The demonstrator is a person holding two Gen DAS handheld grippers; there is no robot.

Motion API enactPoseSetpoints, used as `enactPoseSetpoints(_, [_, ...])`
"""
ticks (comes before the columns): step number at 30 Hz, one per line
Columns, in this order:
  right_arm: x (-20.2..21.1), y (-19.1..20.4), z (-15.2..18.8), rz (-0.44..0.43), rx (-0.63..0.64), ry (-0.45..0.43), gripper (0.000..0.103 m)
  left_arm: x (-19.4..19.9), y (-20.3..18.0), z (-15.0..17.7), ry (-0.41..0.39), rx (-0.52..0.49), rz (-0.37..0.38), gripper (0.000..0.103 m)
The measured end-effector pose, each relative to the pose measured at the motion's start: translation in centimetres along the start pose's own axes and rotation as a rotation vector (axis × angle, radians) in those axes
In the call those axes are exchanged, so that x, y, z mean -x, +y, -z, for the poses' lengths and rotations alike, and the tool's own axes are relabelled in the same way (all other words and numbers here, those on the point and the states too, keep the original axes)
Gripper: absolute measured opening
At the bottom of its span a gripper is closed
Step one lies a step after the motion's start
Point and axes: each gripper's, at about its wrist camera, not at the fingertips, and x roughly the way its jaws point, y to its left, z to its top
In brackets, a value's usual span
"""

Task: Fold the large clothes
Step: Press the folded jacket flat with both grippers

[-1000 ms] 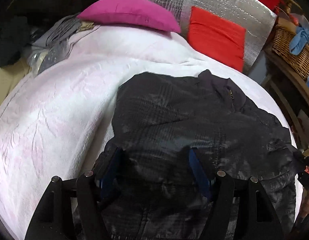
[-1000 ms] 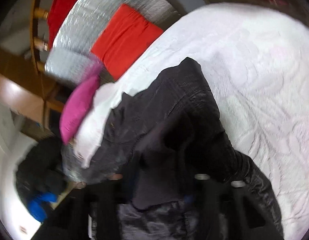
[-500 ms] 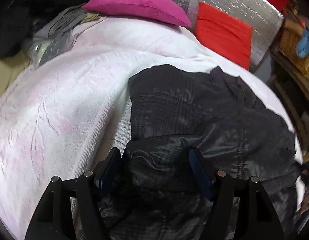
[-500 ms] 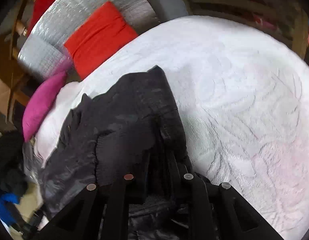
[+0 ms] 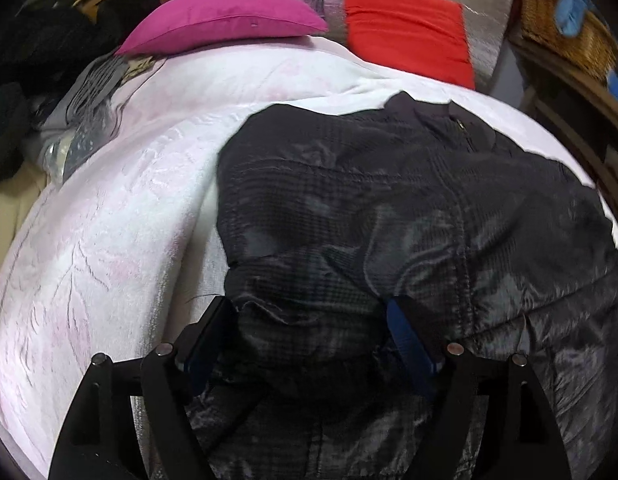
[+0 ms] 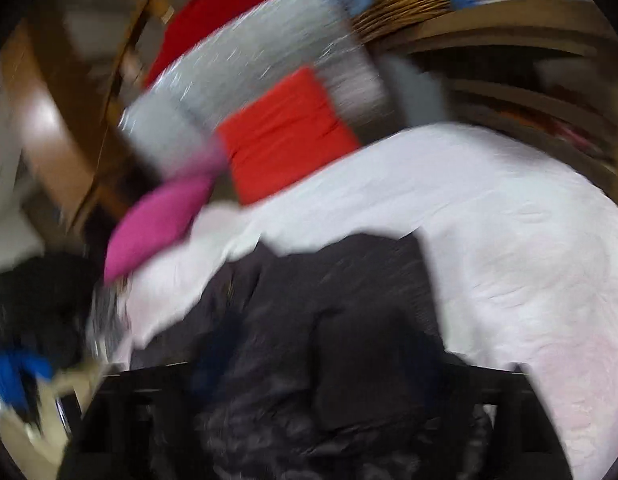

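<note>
Across the centre and right of the left wrist view, a dark quilted shiny jacket [image 5: 409, 216] lies on a white textured bedspread [image 5: 109, 220], collar toward the upper right, hem at the bottom. Left gripper [image 5: 309, 320] fingers straddle a fold, spread wider just now. Right gripper [image 6: 309, 380] is blurred; its fingers were just parting, grip unclear. A magenta pillow [image 5: 221, 20] and red cushion [image 5: 405, 28] sit beyond.

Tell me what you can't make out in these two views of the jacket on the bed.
- Right gripper, right wrist view: motion blur smears the fingers; whether they press the jacket is unclear, though its jaws have just been opening.
- Jacket's near hem, left wrist view: hidden below the left gripper and cut off by the bottom edge.
- Basket, left wrist view: cut off at the edge.
- Dark pile beside the bed: too dark to identify.
</note>
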Motion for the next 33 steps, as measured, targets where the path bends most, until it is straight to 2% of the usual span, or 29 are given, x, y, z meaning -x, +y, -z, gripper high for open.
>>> enactPoseSetpoints(2, [-2.3, 1.9, 1.2, 0.009, 0.061, 0.084, 0.037, 0.0, -0.5, 0.2, -0.003, -0.026, -0.018, 0.08])
enactPoseSetpoints(6, [-6.4, 2.8, 3.3, 0.131, 0.163, 0.243, 0.038, 0.2, -0.3, 0.0, -0.009, -0.005, -0.025, 0.081])
enactPoseSetpoints(7, [-6.7, 2.5, 3.7, 0.149, 0.173, 0.251, 0.038, 0.3, -0.3, 0.0, -0.011, -0.002, -0.027, 0.081])
enactPoseSetpoints(11, [-5.9, 3.0, 3.5, 0.142, 0.19, 0.246, 0.039, 0.4, -0.6, 0.3, -0.024, -0.019, -0.059, 0.082])
enactPoseSetpoints(13, [-4.6, 3.3, 2.7, 0.1, 0.161, 0.197, 0.039, 0.5, -0.8, 0.4, -0.028, -0.026, -0.071, 0.083])
enactPoseSetpoints(17, [-4.0, 4.9, 2.0, 0.102, 0.214, 0.122, 0.039, 0.4, -0.9, 0.4, -0.031, -0.028, -0.076, 0.083])
enactPoseSetpoints(19, [-4.6, 5.0, 2.0, 0.119, 0.216, 0.14, 0.039, 0.3, -1.1, 0.4, -0.033, -0.031, -0.081, 0.084])
enactPoseSetpoints(23, [-8.1, 3.0, 2.2, 0.183, 0.184, 0.228, 0.04, 0.2, -1.2, 0.3, -0.036, -0.037, -0.083, 0.085])
enactPoseSetpoints(27, [-9.2, 2.3, 1.8, 0.188, 0.199, 0.24, 0.04, 0.1, -1.3, 0.4, -0.04, -0.045, -0.09, 0.086])
enactPoseSetpoints(29, [-9.7, 2.5, 1.7, 0.19, 0.209, 0.246, 0.045, 0.0, -1.3, 0.4, -0.041, -0.046, -0.094, 0.086])
enactPoseSetpoints(33, [-8.8, 2.8, 1.5, 0.191, 0.206, 0.245, 0.045, 0.0, -1.2, 0.4, -0.039, -0.042, -0.095, 0.087])
